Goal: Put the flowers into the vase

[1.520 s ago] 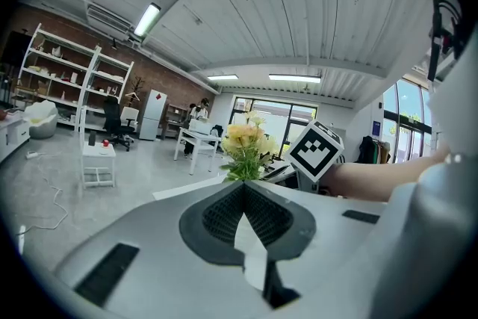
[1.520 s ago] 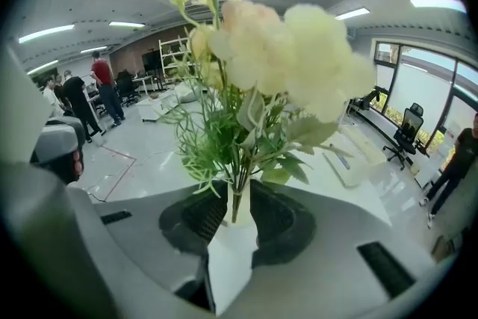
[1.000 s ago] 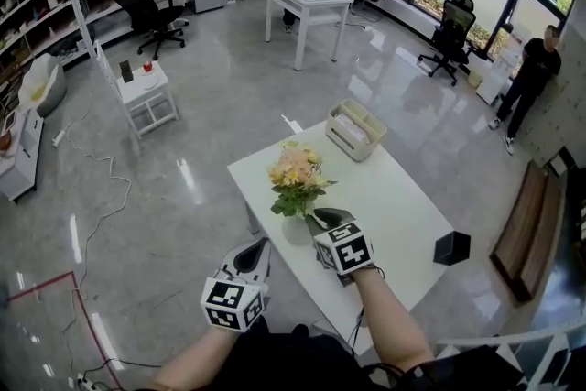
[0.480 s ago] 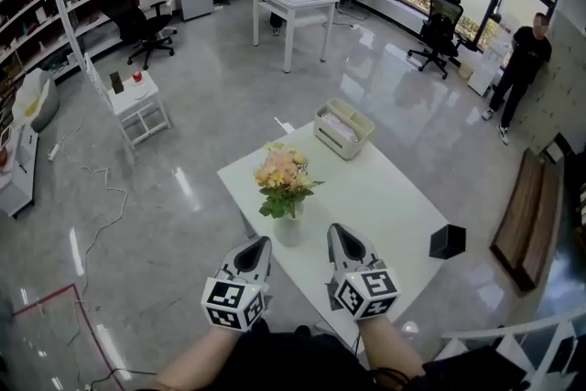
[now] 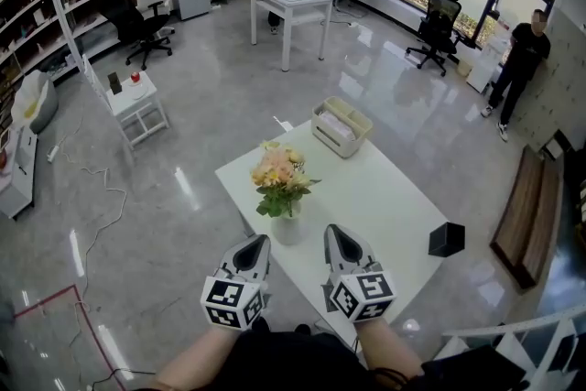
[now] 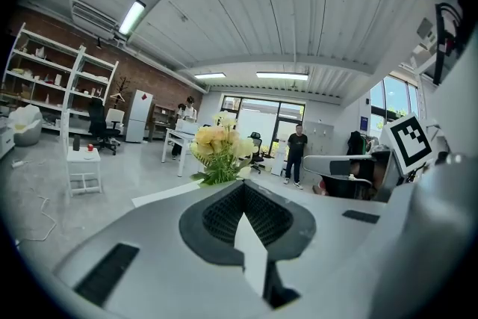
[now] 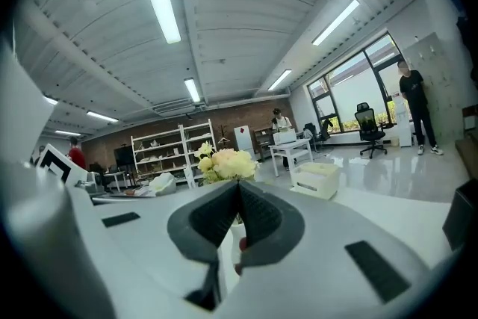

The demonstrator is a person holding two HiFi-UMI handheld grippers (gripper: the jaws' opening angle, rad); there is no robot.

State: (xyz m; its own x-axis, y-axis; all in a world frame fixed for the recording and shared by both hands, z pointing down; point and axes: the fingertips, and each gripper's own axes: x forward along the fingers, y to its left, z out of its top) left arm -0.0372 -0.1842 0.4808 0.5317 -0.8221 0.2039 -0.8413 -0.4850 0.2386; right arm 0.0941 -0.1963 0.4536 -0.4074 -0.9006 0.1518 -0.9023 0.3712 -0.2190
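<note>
A bunch of pale yellow and peach flowers stands upright in a white vase near the front left edge of the white table. My left gripper hovers just left of the vase, off the table's edge, jaws shut and empty. On the other side of the vase, my right gripper is held over the table's near edge, also shut on nothing. Both point toward the flowers. The flowers rise behind the shut left gripper. In the right gripper view the flowers show above the shut right gripper.
A white tray sits at the table's far corner and a black box at its right corner. A small white side table stands on the floor to the left; cables trail near it. A person stands at the far right.
My right gripper, open at the vase a second ago, has drawn back toward the table's near edge and shut. The flowers stay in the vase. The left gripper has kept still.
</note>
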